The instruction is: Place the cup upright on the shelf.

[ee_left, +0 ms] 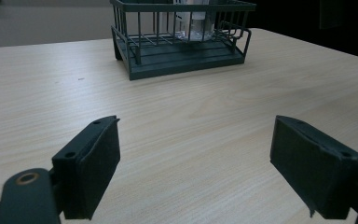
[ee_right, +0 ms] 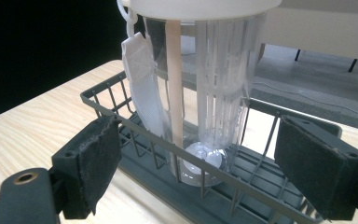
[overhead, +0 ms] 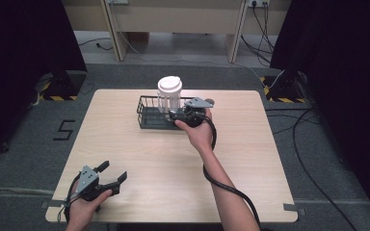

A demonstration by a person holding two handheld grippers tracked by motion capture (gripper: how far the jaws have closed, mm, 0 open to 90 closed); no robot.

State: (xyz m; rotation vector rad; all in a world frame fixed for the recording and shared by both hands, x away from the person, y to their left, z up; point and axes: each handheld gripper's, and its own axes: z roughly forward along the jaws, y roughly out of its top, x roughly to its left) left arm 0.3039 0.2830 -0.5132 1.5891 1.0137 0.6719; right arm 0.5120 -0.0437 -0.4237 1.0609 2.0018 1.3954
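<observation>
Wooden table point(overhead: 139, 159) carries a wire basket point(overhead: 150, 115) at its far centre, the upright tumbler point(overhead: 169, 94) inside lying between the released right gripper point(ee_right: 214, 172) jaws; left gripper point(overhead: 107, 174) released, near-left

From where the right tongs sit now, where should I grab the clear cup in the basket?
Take the clear cup on its ribbed wall above the basket rim, coming from the near side where the right tongs already face it. It stands upright, the wire rim shields its base, and the white lid overhangs the top.
</observation>
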